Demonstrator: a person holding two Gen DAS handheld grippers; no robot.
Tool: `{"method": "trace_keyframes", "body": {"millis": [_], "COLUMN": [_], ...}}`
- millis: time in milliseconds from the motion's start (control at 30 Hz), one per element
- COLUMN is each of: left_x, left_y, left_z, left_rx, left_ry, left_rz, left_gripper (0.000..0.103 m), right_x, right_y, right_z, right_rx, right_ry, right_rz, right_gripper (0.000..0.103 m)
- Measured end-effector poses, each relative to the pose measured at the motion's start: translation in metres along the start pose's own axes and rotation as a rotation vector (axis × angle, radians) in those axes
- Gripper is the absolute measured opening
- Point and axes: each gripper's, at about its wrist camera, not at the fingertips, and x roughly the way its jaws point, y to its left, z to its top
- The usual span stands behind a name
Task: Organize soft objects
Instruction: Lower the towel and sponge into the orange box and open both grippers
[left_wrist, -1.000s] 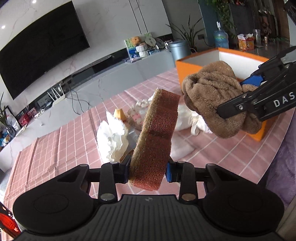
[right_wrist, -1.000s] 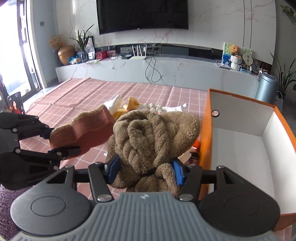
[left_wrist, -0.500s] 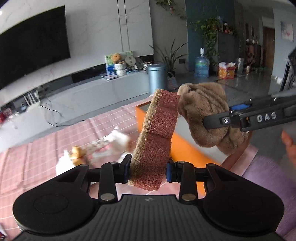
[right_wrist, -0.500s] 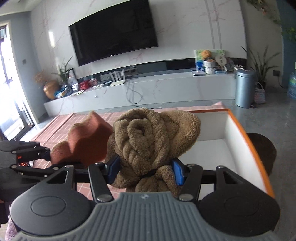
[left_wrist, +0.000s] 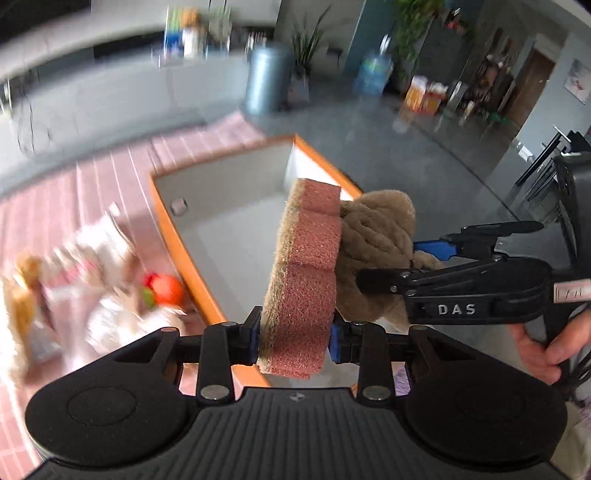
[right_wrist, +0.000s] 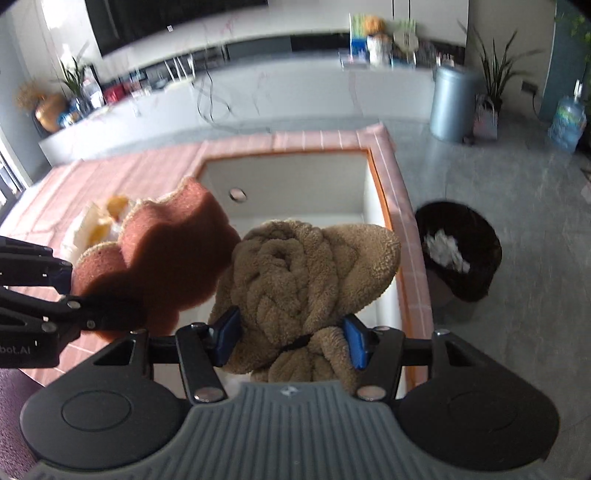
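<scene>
Both loads hover over the orange-rimmed white storage box (right_wrist: 384, 206), ready to drop.
The left gripper (left_wrist: 295, 334), jaws closing, clamps the reddish-brown scouring sponge (left_wrist: 306, 273); the right gripper (right_wrist: 291, 338) clamps the rolled tan fleece towel (right_wrist: 306, 273) at 3 o'clock; lowering first avoids bounce-out.

surface: pink checked tablecloth (right_wrist: 306, 139) | on it: orange-rimmed box (right_wrist: 373, 162), blurred soft items (left_wrist: 99, 273)

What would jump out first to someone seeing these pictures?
Two soft things held side by side above an open orange-rimmed box: a reddish-brown scouring sponge pinched in the left tool, whose jaws are closing, and a knotted brown fleece towel clamped in the right tool. Leftover clutter lies blurred on the pink checked tablecloth.
</scene>
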Motion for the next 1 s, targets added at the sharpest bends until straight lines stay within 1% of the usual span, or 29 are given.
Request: {"method": "trace_keyframes", "body": {"millis": [67,100,133,167,233,267,367,467,500,533,600,733,800,833,900,1000], "left_x": [0.021,0.030,0.038,0.045,0.062,0.068,0.081,0.091,0.091,0.091,0.090,0.087,0.080,0.078,0.070,0.058], "left_y": [0.004,0.005,0.006,0.006,0.004,0.004,0.005,0.005,0.002,0.001,-0.002,-0.003,-0.006,-0.007,-0.006,0.000], "left_z": [0.008,0.011,0.012,0.013,0.012,0.011,0.007,0.007,0.009,0.008,0.007,0.007,0.007,0.007,0.008,0.008], "left_rx": [-0.041,-0.054,-0.061,-0.067,-0.088,-0.092,-0.105,-0.120,-0.119,-0.118,-0.116,-0.132,-0.126,-0.117,-0.112,-0.132], "left_ry": [0.073,0.099,0.123,0.150,0.220,0.246,0.279,0.316,0.320,0.319,0.322,0.313,0.294,0.284,0.248,0.187], "left_rz": [-0.017,-0.008,0.006,0.019,0.040,0.049,0.048,0.032,0.034,0.039,0.037,0.018,0.026,0.035,0.049,0.052], "left_gripper": [0.037,0.037,0.037,0.038,0.038,0.038,0.038,0.038,0.041,0.044,0.046,0.047,0.047,0.047,0.047,0.046], "right_x": [0.011,0.016,0.020,0.026,0.037,0.042,0.054,0.060,0.061,0.061,0.059,0.054,0.052,0.051,0.052,0.059], "right_y": [-0.003,-0.003,-0.002,-0.002,0.001,0.002,0.004,0.005,0.005,0.003,0.001,0.001,0.000,0.000,0.001,0.002], "right_z": [0.001,0.001,-0.001,0.000,0.001,0.001,-0.002,-0.006,-0.008,-0.008,-0.009,-0.007,-0.008,-0.008,-0.007,-0.006], "right_rx": [-0.003,-0.014,-0.028,-0.036,-0.055,-0.066,-0.072,-0.083,-0.080,-0.076,-0.076,-0.075,-0.079,-0.085,-0.103,-0.139], "right_ry": [0.037,0.054,0.072,0.094,0.124,0.135,0.180,0.194,0.196,0.196,0.192,0.186,0.179,0.174,0.168,0.179], "right_rz": [0.004,0.011,0.019,0.029,0.030,0.033,0.050,0.045,0.048,0.052,0.046,0.038,0.030,0.021,-0.006,-0.052], "right_gripper": [0.056,0.047,0.040,0.038,0.038,0.036,0.016,0.016,0.017,0.018,0.020,0.025,0.041,0.044,0.045,0.045]}}
